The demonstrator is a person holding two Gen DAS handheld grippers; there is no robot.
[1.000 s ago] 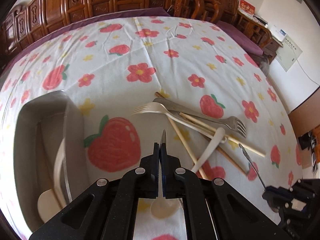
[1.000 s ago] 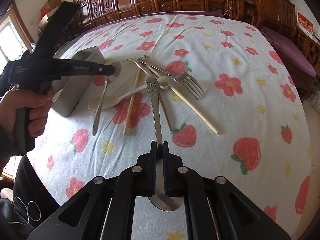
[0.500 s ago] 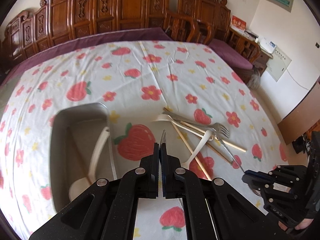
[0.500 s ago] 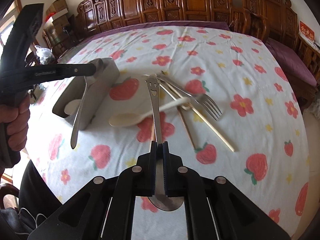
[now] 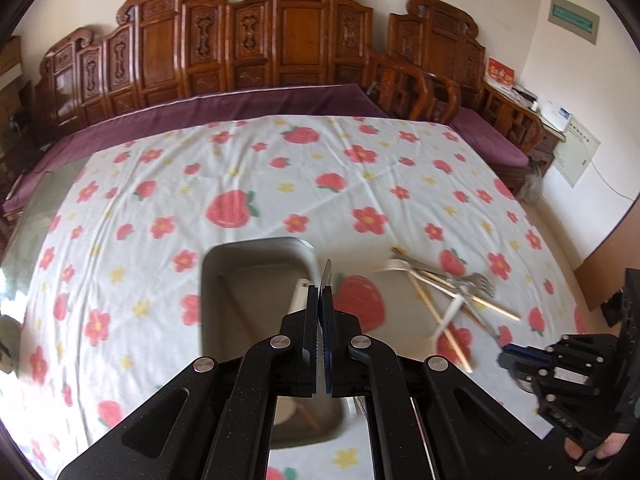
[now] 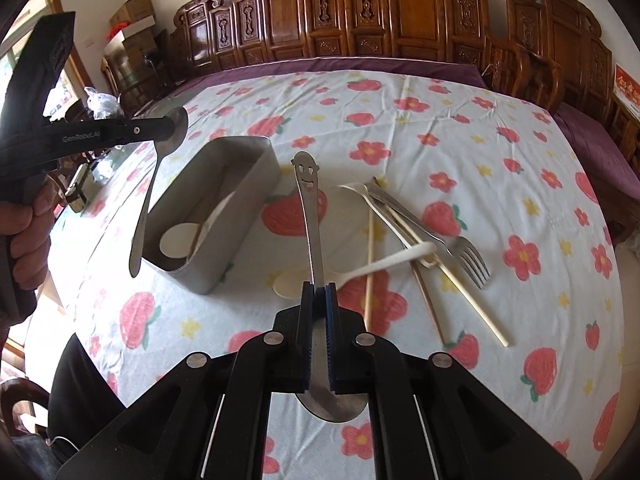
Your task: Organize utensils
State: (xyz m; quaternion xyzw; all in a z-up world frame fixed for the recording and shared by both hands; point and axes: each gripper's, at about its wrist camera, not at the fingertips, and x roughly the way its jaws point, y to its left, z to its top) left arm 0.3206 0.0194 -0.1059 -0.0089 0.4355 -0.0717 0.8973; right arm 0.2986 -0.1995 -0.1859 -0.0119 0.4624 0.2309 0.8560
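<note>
My left gripper (image 5: 320,292) is shut on a steel spoon (image 5: 327,273), seen edge-on over the right wall of the grey metal box (image 5: 256,246). In the right wrist view the left gripper (image 6: 176,126) pinches that spoon (image 6: 146,208) by its bowl, and the handle hangs down beside the box (image 6: 250,216). A cream plastic spoon (image 6: 180,240) lies inside the box. My right gripper (image 6: 319,292) is shut on a smiley-handled steel spoon (image 6: 306,176), held above the cloth. A loose pile lies to the right: cream spoon (image 6: 384,264), forks (image 6: 464,248), chopsticks (image 6: 370,256).
The table has a white cloth printed with strawberries and flowers (image 5: 360,184). Carved wooden chairs (image 5: 280,48) stand along the far side on a purple strip. A hand (image 6: 24,240) grips the left tool at the left edge. The right gripper (image 5: 516,360) shows low right.
Both grippers have risen, each still carrying its spoon. The left one has moved leftward from the pile to over the grey box, so the box now sits under its fingers.
</note>
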